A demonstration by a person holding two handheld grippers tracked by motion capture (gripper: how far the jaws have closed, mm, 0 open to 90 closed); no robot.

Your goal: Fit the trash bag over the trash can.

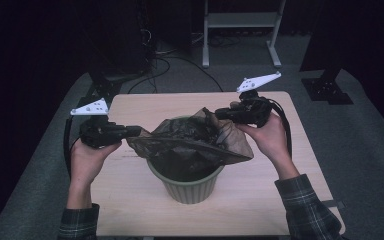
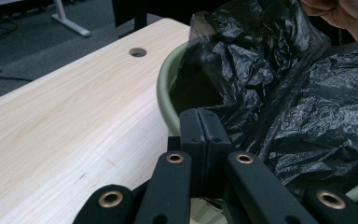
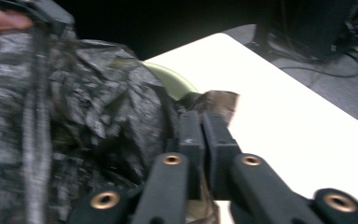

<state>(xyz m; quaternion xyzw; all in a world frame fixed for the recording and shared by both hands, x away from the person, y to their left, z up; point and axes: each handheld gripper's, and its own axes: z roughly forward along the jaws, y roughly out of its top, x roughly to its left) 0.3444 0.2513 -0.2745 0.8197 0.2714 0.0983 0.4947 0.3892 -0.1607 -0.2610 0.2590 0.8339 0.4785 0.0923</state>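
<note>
Black unlabelled bag (image 1: 190, 137) over bin (image 1: 190, 185)

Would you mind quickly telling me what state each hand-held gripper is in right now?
Left hand-held gripper: closed on the edge of the black bin bag.
Right hand-held gripper: closed on the bag's opposite edge, by the green bin.
</note>
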